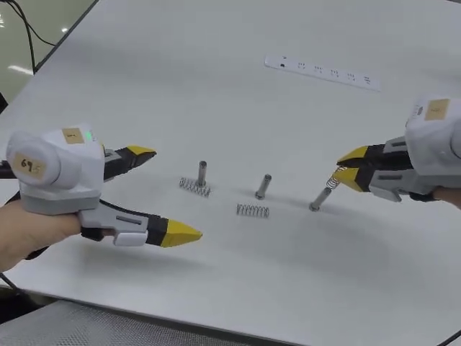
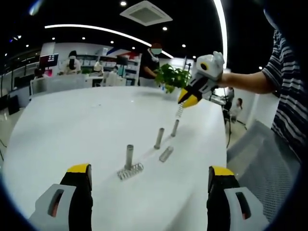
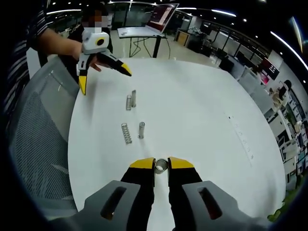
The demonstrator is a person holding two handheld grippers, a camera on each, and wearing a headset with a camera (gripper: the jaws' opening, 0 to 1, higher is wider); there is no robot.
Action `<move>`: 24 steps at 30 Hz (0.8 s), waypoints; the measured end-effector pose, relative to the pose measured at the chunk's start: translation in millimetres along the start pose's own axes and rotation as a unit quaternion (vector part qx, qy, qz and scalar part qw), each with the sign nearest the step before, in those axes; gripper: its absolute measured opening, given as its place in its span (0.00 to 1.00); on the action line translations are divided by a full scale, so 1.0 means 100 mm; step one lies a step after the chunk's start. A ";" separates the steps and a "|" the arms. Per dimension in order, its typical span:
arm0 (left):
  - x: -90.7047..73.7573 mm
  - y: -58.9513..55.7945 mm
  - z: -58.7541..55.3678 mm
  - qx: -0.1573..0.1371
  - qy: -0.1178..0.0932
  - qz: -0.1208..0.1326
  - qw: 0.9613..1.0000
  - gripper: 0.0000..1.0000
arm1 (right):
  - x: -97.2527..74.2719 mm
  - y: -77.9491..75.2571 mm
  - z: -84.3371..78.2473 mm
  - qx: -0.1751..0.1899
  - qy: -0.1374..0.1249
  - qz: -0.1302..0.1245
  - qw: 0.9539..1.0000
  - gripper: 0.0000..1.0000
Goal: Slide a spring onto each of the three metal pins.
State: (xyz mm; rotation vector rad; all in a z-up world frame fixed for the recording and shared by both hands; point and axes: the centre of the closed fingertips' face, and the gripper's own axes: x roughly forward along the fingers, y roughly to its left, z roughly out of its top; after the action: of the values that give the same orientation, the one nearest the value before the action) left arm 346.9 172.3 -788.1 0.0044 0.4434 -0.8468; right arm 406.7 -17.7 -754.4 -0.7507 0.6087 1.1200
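First spring in hand: the right gripper (image 1: 344, 171) is clamped on a spring (image 1: 335, 177) at the tip of the leaning right pin (image 1: 320, 198). The next move calls for lining the coil's open end over that tip, then sliding it down. The left gripper (image 1: 171, 193) hovers near left, jaws wide apart. Two loose springs (image 1: 253, 210) lie on the table (image 1: 216, 86).

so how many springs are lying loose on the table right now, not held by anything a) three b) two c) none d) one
b: the first spring lies beside the left pin and the second spring lies in front of the middle pin, while the third spring is clamped in the right hand-held gripper at the top of the right pin.
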 end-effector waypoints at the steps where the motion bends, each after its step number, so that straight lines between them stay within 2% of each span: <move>1: 0.00 0.00 0.00 -0.001 -0.001 0.000 1.000 0.98 | 0.00 0.00 0.00 0.000 0.000 0.000 1.000 0.07; 24: -0.04 0.02 0.01 -0.007 -0.003 0.004 1.000 0.98 | 0.07 0.03 -0.07 0.015 0.004 0.002 1.000 0.07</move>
State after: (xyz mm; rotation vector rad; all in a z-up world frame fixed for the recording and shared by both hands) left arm 346.9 176.2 -785.7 -0.0090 0.4421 -0.8363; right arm 406.1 -18.6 -765.0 -0.7286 0.6323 1.1103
